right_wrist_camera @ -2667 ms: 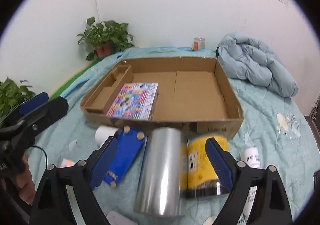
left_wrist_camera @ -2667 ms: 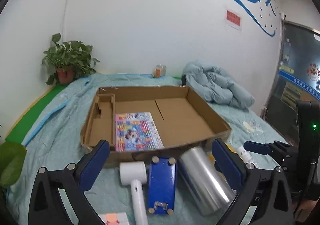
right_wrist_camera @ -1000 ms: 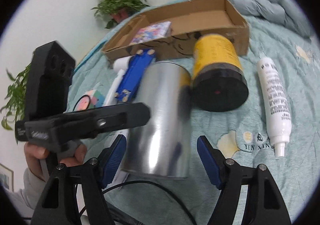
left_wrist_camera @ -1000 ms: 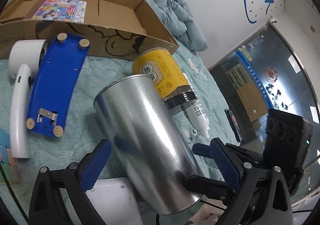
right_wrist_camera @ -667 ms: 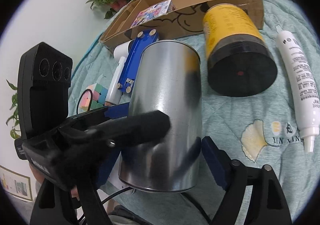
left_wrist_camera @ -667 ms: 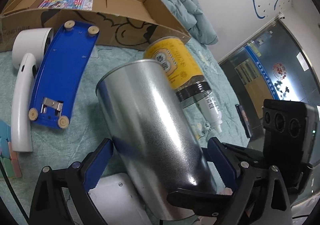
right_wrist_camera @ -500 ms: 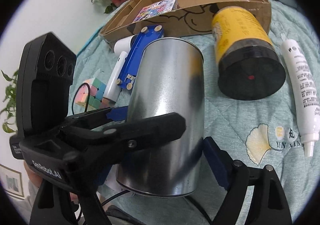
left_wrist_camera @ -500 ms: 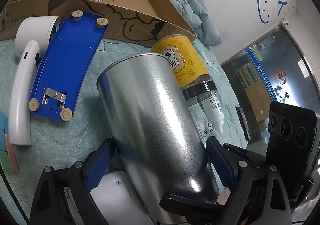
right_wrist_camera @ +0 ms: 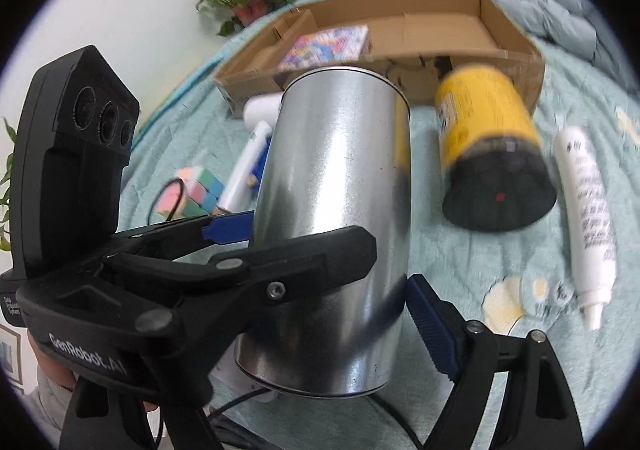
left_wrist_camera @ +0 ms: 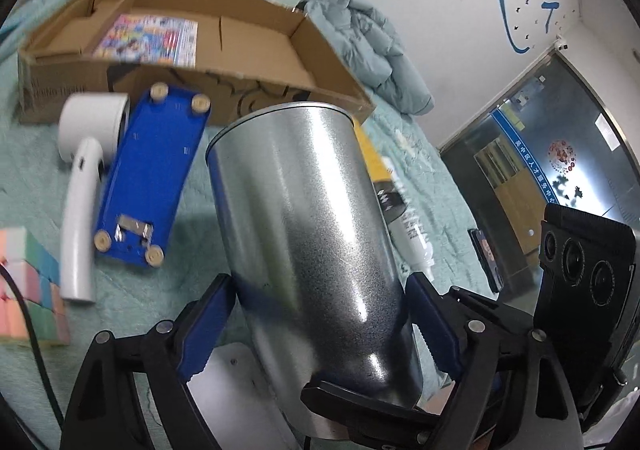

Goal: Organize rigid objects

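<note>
Metal can (left_wrist_camera: 308,250): silver cylinder, centre of both views, tilted, far end pointing toward the box; lower end sits between both claws.
Left gripper (left_wrist_camera: 320,324): bottom centre of left view. Jaws have just been closing, can between them. Both blue pads (left_wrist_camera: 208,324) lie against the can's sides; gripping the can.
Right gripper (right_wrist_camera: 332,314): bottom of right view. Right blue pad (right_wrist_camera: 434,324) lies at the can's lower right edge; left pad hidden behind the left gripper's black finger. Jaws have just been opening, can between them. Contact on the visible pad looks firm, so read as clamped on the can.
Cardboard box (left_wrist_camera: 336,61): open tray, upper left of left view, upper centre of right view. Behind the can, apart from it.
Colourful book (left_wrist_camera: 152,37): flat inside the box, left part of floor.
Blue board (left_wrist_camera: 152,169): w/ small round wheels facing up, lies on the bedspread left of the can in left view, just in front of the box.
White hair dryer (left_wrist_camera: 84,177): left of the blue board, touching or nearly so; cannot tell which.
Puzzle cube (right_wrist_camera: 196,193): pastel, left-centre of right view, on the bedspread.
Yellow jar (right_wrist_camera: 488,141): black lid toward cam, lies on its side right of the can in right view, blurred.
White tube (right_wrist_camera: 588,217): far right of right view, beside the jar, apart from it.
Bedspread (right_wrist_camera: 460,250): pale teal, under all items.
Person: a hand (right_wrist_camera: 48,366) & grey sleeve at lower left of right view, behind the left gripper's body.
</note>
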`<action>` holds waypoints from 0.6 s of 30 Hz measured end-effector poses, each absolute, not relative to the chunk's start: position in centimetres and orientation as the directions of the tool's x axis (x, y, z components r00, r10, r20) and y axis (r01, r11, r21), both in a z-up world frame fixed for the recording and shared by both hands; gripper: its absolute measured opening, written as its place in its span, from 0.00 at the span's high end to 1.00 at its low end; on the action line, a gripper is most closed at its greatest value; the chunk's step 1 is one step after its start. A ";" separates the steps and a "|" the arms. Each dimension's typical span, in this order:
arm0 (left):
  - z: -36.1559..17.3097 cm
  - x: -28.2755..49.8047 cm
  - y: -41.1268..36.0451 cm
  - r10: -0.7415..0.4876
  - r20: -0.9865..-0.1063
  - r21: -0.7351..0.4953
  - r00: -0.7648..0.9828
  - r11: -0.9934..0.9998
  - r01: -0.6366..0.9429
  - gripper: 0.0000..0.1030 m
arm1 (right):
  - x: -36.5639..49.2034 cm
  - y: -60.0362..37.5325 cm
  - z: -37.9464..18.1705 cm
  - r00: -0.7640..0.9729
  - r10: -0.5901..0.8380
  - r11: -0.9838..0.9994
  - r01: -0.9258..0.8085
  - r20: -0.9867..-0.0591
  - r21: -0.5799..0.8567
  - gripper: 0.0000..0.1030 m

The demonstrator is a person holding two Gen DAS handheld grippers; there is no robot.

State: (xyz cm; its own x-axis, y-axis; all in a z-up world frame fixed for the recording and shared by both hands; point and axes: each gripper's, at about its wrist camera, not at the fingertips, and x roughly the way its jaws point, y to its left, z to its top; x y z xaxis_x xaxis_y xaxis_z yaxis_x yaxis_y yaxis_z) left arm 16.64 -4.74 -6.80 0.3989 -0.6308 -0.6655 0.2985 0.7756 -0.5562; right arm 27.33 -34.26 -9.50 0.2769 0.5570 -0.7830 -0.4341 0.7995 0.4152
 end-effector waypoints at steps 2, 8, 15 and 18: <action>-5.1 16.5 -4.5 -0.627 -0.654 -0.542 0.425 0.779 0.315 0.18 | 27.5 -34.4 -8.2 0.302 0.564 0.797 -0.445 -0.769 0.409 0.18; 1.0 17.4 -4.1 -0.606 -0.601 -0.479 0.521 0.795 0.373 0.18 | 28.7 -34.4 -3.8 0.395 0.582 0.786 -0.495 -0.710 0.370 0.18; 7.1 19.3 -3.8 -0.580 -0.543 -0.395 0.607 0.814 0.425 0.19 | 31.3 -33.9 0.6 0.494 0.591 0.786 -0.533 -0.638 0.314 0.18; 9.4 20.8 -3.7 -0.569 -0.523 -0.370 0.635 0.823 0.432 0.19 | 32.6 -33.4 1.7 0.516 0.592 0.784 -0.547 -0.619 0.293 0.18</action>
State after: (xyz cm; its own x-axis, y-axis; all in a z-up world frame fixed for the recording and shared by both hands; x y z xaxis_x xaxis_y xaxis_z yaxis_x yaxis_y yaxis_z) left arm 20.79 -3.75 9.38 0.6345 -0.5686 -0.5235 0.4318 0.8225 -0.3701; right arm 32.64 -33.43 1.75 0.5165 0.5917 -0.6190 -0.5468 0.7842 0.2933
